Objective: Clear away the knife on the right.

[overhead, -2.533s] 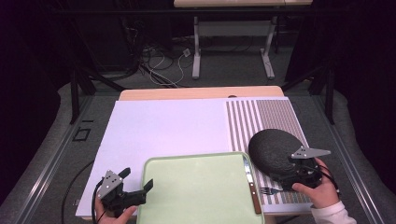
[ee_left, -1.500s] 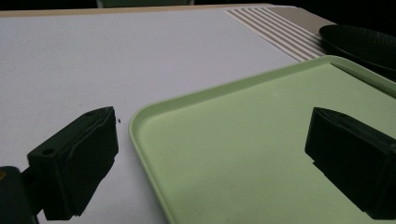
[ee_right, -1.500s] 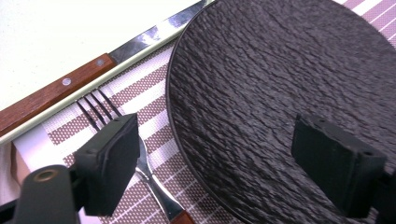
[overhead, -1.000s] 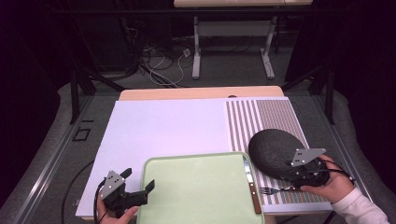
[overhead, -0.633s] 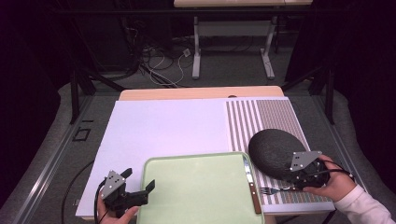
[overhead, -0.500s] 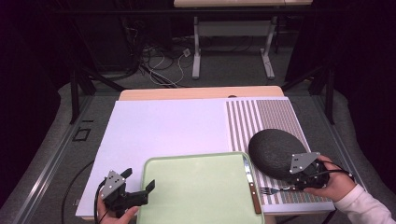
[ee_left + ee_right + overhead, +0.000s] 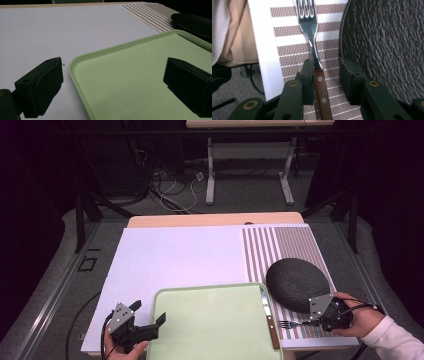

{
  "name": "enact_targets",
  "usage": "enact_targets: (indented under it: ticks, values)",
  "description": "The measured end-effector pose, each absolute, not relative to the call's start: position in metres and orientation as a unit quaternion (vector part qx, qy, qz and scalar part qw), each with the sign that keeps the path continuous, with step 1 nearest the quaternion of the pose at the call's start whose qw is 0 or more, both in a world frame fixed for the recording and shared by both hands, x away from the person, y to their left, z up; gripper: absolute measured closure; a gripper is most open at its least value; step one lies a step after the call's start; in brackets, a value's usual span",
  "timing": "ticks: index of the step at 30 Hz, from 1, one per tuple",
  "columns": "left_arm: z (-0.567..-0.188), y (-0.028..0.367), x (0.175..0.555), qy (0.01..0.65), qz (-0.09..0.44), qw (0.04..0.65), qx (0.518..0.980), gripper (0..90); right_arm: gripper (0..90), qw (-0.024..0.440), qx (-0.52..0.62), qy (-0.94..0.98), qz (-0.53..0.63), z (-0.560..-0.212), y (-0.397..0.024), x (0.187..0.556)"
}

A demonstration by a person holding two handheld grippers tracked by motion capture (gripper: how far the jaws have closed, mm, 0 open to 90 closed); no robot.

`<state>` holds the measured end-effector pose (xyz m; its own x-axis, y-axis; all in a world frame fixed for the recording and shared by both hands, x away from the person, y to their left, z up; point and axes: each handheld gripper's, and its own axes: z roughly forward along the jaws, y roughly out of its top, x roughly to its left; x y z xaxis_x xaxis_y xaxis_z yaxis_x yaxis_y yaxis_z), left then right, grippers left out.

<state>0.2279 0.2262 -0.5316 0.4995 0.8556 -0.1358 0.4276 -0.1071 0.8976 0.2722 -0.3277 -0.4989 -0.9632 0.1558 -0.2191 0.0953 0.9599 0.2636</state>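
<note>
Fork [image 7: 308, 17] on the striped mat [image 7: 280, 247].
The right gripper [image 7: 327, 72] has been closing around its handle, not pinching. The left gripper [image 7: 112, 82] is wide over the green tray [image 7: 215, 320] on the white counter [image 7: 175, 255]; dark room behind.

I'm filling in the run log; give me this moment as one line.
right gripper: jaws closing around fork handle, not clamped | left gripper: open over green tray corner | knife: beside tray | dark plate: on striped mat

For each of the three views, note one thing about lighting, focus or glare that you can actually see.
High view: the white table top is evenly lit while the surrounding room falls dark. Left gripper view: the near jaws are soft, the green tray sharper, with no hard shadows. Right gripper view: the fork metal catches bright glare; the dark plate texture is crisp.
</note>
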Motion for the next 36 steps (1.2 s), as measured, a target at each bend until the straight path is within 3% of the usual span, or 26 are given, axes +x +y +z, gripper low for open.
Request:
enact_targets:
  ticks: [36]
  values:
    - [-0.533,0.225,0.229,0.455,0.215,0.494,0.709,2.8,74.4,0.085,0.034,0.994,0.064,-0.523,-0.331,0.278]
